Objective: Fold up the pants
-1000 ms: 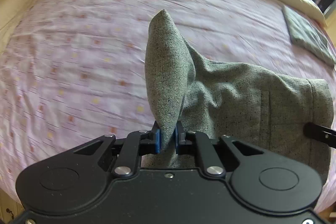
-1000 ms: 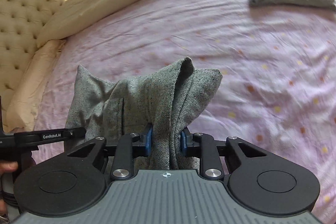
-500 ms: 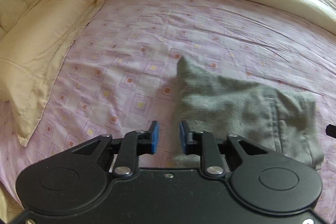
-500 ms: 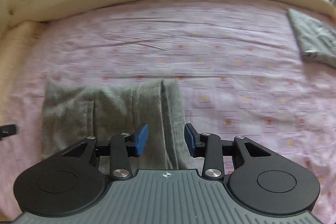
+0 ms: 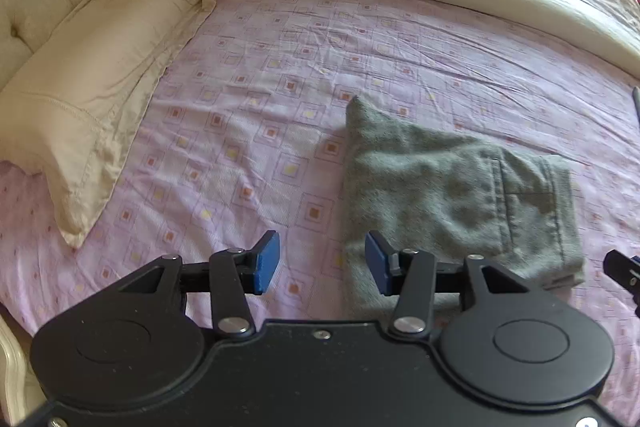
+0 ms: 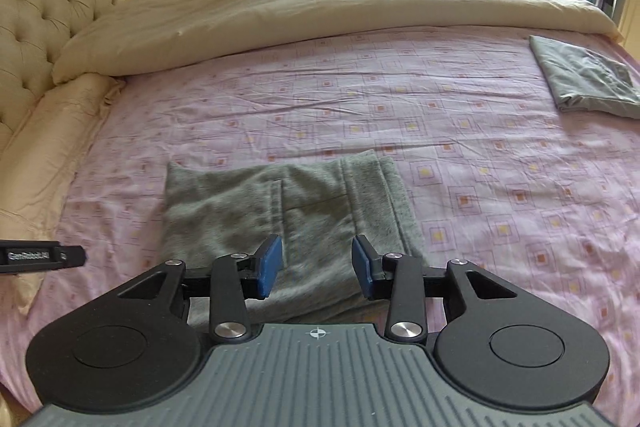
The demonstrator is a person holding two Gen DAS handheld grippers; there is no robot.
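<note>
I see grey pants [image 6: 288,211] folded into a compact, roughly square bundle, flat on the pink sheet [image 6: 480,131]. Pocket seam faces up; one corner [image 5: 354,107] sticks out in a point.

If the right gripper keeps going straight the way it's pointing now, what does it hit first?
Most likely the folded gray pants. The right gripper is open, and the pants lie on the bed sheet directly ahead between its fingers. Height above the fabric is unclear, so depth is uncertain.
</note>
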